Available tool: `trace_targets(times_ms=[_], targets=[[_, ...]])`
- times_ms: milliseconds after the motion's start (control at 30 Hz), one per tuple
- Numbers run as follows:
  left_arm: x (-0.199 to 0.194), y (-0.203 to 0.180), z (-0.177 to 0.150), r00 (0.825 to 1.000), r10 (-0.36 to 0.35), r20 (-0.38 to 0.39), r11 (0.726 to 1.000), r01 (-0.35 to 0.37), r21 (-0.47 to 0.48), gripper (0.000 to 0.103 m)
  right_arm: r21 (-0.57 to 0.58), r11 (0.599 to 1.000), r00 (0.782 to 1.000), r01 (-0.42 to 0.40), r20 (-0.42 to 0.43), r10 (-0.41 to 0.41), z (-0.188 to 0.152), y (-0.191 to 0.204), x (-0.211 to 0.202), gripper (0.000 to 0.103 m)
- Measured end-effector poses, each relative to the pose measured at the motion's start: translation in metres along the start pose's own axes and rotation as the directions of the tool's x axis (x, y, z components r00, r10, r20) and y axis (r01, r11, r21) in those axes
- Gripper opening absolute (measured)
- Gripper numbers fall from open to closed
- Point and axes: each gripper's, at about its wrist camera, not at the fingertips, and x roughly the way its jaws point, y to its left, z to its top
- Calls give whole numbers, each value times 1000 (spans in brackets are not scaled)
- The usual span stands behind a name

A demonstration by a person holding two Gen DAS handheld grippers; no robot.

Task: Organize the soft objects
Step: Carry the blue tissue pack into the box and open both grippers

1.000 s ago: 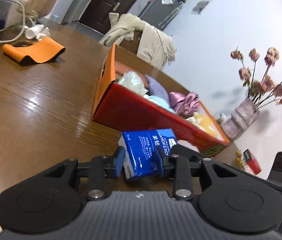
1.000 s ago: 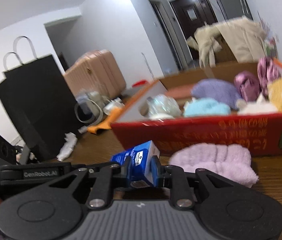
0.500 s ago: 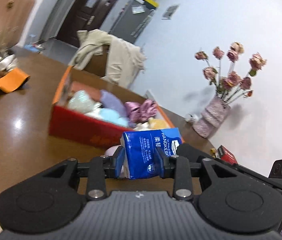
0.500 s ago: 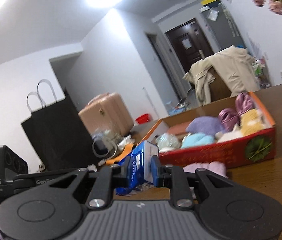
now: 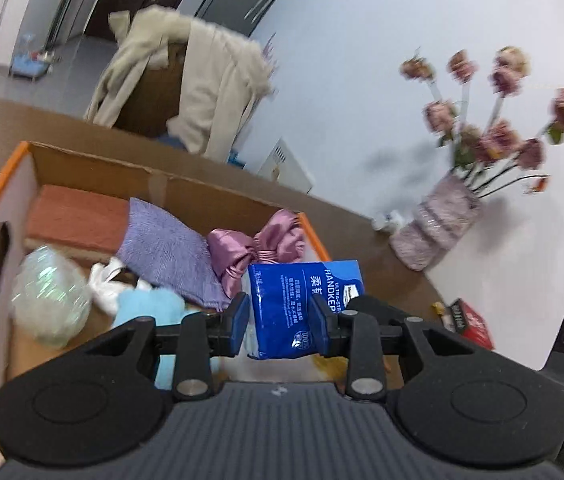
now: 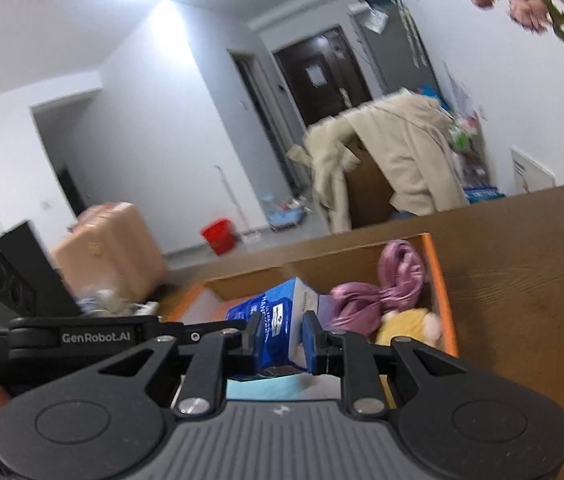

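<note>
A blue handkerchief tissue pack (image 5: 298,300) hangs over the open orange-rimmed cardboard box (image 5: 94,158), and both grippers are shut on it. My left gripper (image 5: 280,318) pinches its broad face. My right gripper (image 6: 280,340) clamps the same tissue pack (image 6: 278,312) across its narrow side, above the box (image 6: 440,280). Inside lie a purple knit cloth (image 5: 166,248), a pink satin pouch (image 5: 258,246), a light blue plush (image 5: 150,304), a clear crinkled bag (image 5: 46,292) and a yellow plush (image 6: 406,324).
A vase of pink flowers (image 5: 438,220) stands on the brown table (image 6: 522,260) right of the box, with a small red packet (image 5: 470,320) nearer. A beige coat (image 5: 210,92) drapes a chair behind the table. A pink suitcase (image 6: 110,248) and a red bucket (image 6: 220,236) sit on the floor.
Both grippers have lifted the tissue pack from the table in front of the box and carried it forward over the box. The lilac towel beside the box has dropped out of view.
</note>
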Motion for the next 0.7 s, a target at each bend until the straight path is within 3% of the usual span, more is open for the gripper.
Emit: trace_targets(times_ms=[133,333,467,700], targets=[[47,14,10,996,66,-64,998,-66,-12,33,12,999,996,49,-79,-48,5,-23,49,20],[61,35,-2,978,175,-114,983,-168,74,33,-54,998,975,21,-220,-32,-16,-25,95,17],[60,31,-10,976,194,-101,973,-178,147,33,-99,995,972,30,-231,-53,-21,-21,100,17],[56,28,-10,975,201,-90,971,-186,152,37,-107,994,976,33,-209,-55,-20,-17,95,21]])
